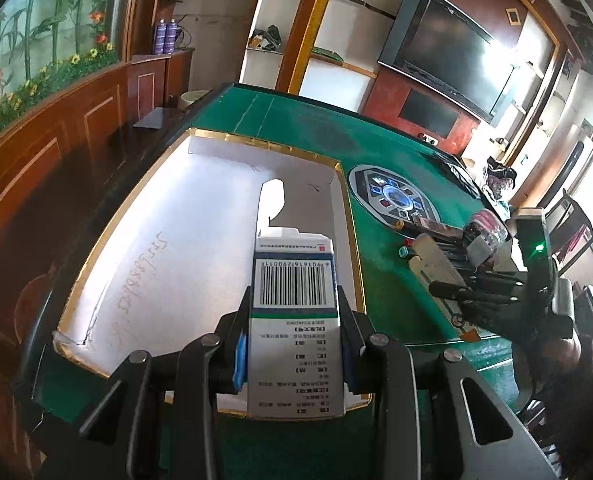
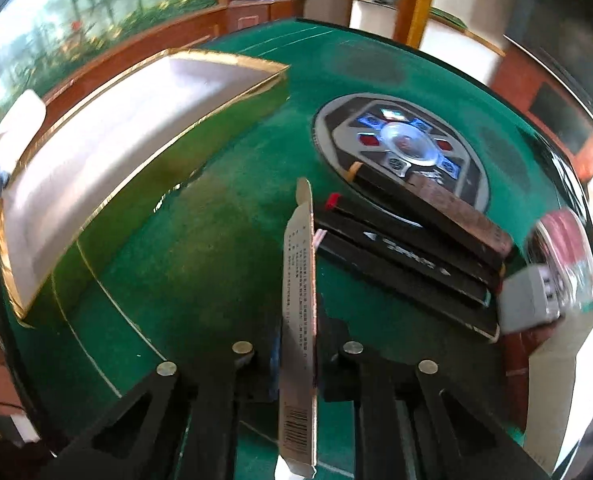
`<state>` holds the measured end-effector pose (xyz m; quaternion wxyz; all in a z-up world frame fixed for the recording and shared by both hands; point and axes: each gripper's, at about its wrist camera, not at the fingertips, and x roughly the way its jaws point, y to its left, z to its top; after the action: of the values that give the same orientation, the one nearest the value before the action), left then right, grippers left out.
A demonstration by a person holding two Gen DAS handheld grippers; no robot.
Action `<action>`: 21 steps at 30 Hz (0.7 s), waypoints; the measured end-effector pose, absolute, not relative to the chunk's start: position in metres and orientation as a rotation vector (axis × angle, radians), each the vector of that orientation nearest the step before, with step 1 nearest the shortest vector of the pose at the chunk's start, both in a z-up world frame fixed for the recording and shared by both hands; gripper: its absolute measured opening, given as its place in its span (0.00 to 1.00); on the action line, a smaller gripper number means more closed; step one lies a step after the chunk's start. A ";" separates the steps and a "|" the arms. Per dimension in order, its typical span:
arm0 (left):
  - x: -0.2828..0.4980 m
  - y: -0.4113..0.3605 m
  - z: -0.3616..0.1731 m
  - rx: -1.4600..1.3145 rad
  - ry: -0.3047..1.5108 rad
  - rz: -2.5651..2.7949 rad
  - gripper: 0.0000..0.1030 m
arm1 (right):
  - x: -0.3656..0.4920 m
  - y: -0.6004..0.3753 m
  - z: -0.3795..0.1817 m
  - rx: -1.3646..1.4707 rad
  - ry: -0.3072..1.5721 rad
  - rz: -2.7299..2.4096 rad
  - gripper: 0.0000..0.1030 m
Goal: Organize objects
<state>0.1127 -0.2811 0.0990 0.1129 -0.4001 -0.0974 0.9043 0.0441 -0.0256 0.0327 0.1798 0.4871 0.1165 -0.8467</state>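
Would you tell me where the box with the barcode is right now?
In the left wrist view, the barcode box is clamped in the left gripper, held over the near right part of the gold-edged white tray.

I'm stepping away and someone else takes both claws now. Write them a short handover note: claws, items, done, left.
Left claw: shut on the medicine box, held over the white tray.
Right claw: shut on the thin flat pack, edge-up above the green table.
Done: nothing lies in the tray yet.
Left: set both items in, then the dark boxes and small grey item on the table's right side.
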 end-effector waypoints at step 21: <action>-0.060 -0.291 0.102 -1.356 -0.209 2.651 0.32 | -0.077 -0.131 0.089 1.417 -0.314 -2.295 0.13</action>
<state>-0.0597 -0.2909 0.1021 0.0782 -0.4528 -0.0699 0.8854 -0.0774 -0.1309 0.0889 0.2116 0.5101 -0.1130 -0.8260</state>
